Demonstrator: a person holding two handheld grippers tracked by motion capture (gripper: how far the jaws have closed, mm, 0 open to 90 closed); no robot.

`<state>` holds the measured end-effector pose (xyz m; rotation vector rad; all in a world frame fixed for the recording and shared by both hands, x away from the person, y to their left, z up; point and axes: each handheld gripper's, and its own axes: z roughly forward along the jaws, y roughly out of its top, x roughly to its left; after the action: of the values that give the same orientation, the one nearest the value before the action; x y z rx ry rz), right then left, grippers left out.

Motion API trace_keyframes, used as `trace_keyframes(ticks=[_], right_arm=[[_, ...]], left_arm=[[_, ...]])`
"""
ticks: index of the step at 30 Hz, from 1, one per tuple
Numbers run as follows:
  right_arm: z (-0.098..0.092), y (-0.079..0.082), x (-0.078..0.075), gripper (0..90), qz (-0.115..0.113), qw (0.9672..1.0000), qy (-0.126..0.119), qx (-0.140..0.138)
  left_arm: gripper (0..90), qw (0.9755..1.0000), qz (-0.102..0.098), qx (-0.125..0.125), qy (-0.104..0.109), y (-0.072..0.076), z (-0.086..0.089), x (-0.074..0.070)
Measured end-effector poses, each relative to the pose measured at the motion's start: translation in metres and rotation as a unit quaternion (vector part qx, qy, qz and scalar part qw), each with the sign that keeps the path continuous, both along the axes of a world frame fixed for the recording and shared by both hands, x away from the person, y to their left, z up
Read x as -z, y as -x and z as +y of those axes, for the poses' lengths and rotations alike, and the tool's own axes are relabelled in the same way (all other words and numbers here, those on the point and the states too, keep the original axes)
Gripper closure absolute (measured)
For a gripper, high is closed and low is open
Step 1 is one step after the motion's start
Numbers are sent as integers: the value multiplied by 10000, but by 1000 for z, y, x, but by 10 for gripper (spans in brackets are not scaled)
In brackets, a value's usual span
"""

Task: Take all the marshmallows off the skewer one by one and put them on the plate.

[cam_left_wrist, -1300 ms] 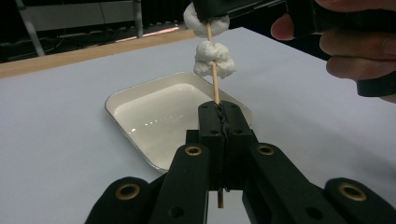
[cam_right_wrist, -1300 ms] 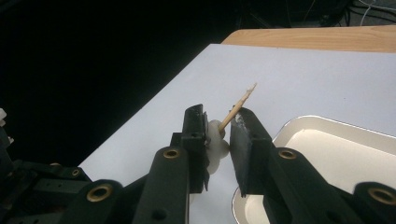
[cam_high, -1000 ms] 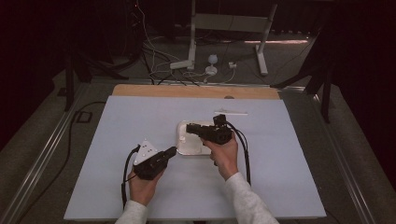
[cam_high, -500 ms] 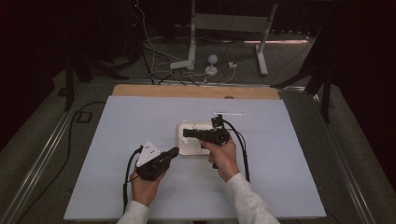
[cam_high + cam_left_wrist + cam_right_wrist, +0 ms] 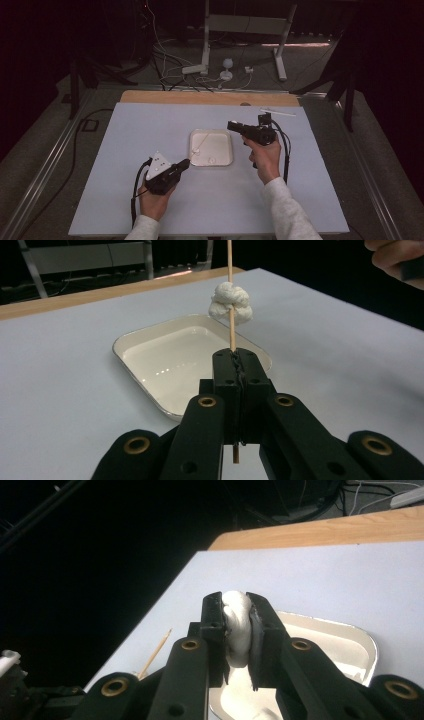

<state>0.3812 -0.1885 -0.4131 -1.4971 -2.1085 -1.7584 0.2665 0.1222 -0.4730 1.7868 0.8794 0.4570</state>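
Left gripper (image 5: 184, 164), low left of the table (image 5: 125, 130) in the high view: jaws fully closed, clamped on a thin wooden skewer (image 5: 231, 300). In the left gripper view the skewer stands upright out of the closed jaw tips, its lower end poking out below them. A knotted white lump (image 5: 230, 302) is threaded on the skewer a little above the jaws, clear of the tips. In the high view the skewer slants from the jaws out over the tray's near-left corner, the lump a small white blob above the tray floor.

Centre: white tray (image 5: 227, 137), rounded square, shallow, flat on the light table sheet. One more small white piece (image 5: 213, 161) lies inside near its front edge.

Right gripper (image 5: 231, 125), held above the table just right of the tray's far-right corner, jaws pointing left. Jaws have just been closing and now pinch a white dough piece (image 5: 236, 627); in the right gripper view it is squeezed flat between both pads and bulges out above the tips. The tray rim sits below and behind those jaws.

Far right: a spare white stick (image 5: 278, 112) lies on the table near the wooden back edge (image 5: 200, 97), well apart from both grippers.
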Motion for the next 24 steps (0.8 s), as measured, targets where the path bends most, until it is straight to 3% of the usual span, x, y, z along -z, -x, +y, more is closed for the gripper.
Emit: trace_keyframes(ticks=[9, 14, 21, 22, 23, 24], right_arm=[[16, -1, 12, 783, -140, 9975, 657, -213], [29, -2, 24, 769, -145, 9934, 1098, -307], [39, -4, 45, 754, -15, 9849, 1700, -339], [40, -4, 47, 741, -2, 9841, 1748, -325], [42, -4, 49, 672, 37, 9822, 1861, -255], [42, -4, 49, 672, 37, 9822, 1861, -255]], left_arm=[[900, 10000, 51, -49, -12, -1, 2, 1], [900, 9999, 88, -97, 19, -2, 2, 1], [900, 9998, 130, -123, 34, -4, 3, 2], [900, 9998, 134, -122, 41, -4, 3, 2], [900, 9998, 138, -118, 46, -4, 3, 2], [900, 9998, 138, -118, 51, -4, 3, 2]])
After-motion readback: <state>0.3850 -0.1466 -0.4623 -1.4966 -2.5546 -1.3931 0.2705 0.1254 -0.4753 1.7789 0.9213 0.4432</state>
